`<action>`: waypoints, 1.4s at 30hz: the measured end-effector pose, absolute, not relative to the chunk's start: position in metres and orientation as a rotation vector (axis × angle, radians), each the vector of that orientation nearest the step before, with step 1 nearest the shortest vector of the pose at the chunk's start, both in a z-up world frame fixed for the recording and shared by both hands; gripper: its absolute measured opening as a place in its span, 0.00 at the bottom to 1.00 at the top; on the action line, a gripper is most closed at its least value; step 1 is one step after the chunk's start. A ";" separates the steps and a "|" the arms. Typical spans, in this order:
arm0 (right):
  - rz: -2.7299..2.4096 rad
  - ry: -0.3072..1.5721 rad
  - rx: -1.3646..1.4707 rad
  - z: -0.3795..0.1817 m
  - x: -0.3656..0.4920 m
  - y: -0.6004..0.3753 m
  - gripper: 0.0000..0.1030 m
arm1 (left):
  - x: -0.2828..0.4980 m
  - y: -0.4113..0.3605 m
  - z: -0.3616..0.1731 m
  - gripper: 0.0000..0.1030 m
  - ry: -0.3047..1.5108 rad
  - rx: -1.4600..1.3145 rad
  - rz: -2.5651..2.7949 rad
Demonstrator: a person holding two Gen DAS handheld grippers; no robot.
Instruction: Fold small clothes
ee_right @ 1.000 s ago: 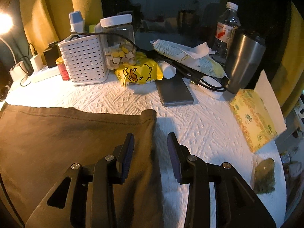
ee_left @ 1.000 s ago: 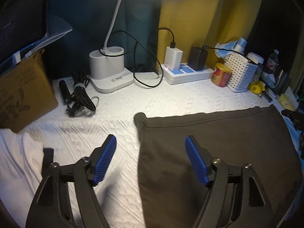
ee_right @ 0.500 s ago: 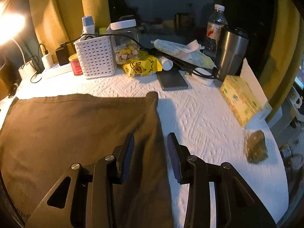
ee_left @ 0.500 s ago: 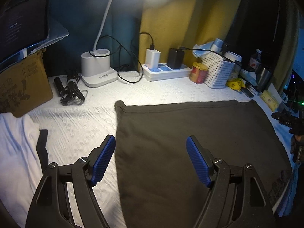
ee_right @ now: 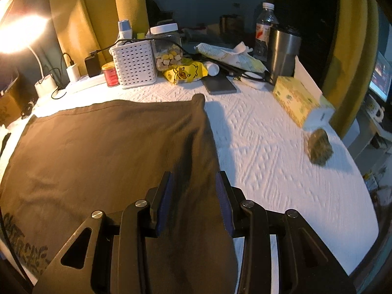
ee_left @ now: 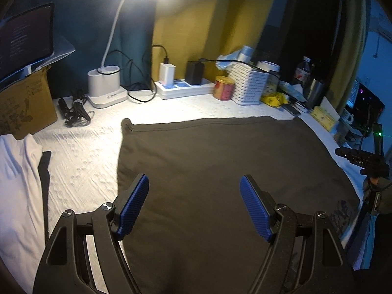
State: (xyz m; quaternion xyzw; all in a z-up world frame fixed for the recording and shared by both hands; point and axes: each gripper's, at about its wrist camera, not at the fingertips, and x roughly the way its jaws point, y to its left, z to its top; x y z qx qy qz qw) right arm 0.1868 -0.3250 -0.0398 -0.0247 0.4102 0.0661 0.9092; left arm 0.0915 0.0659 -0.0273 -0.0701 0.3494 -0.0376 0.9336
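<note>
Brown garment flat on worktop. Left claw spread wide, empty; right claw opening, nothing gripped.

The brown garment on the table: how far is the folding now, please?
Done: the brown garment lies spread flat on the white table cover. In hand: nothing; the left gripper hovers open over it, and the right gripper, jaws opening, grips nothing over its right edge. Left: every fold; a white garment waits alongside.
</note>
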 end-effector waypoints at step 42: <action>0.111 0.964 0.255 -0.074 0.058 -0.332 0.87 | 0.033 0.038 -0.053 0.75 0.731 -0.132 -0.128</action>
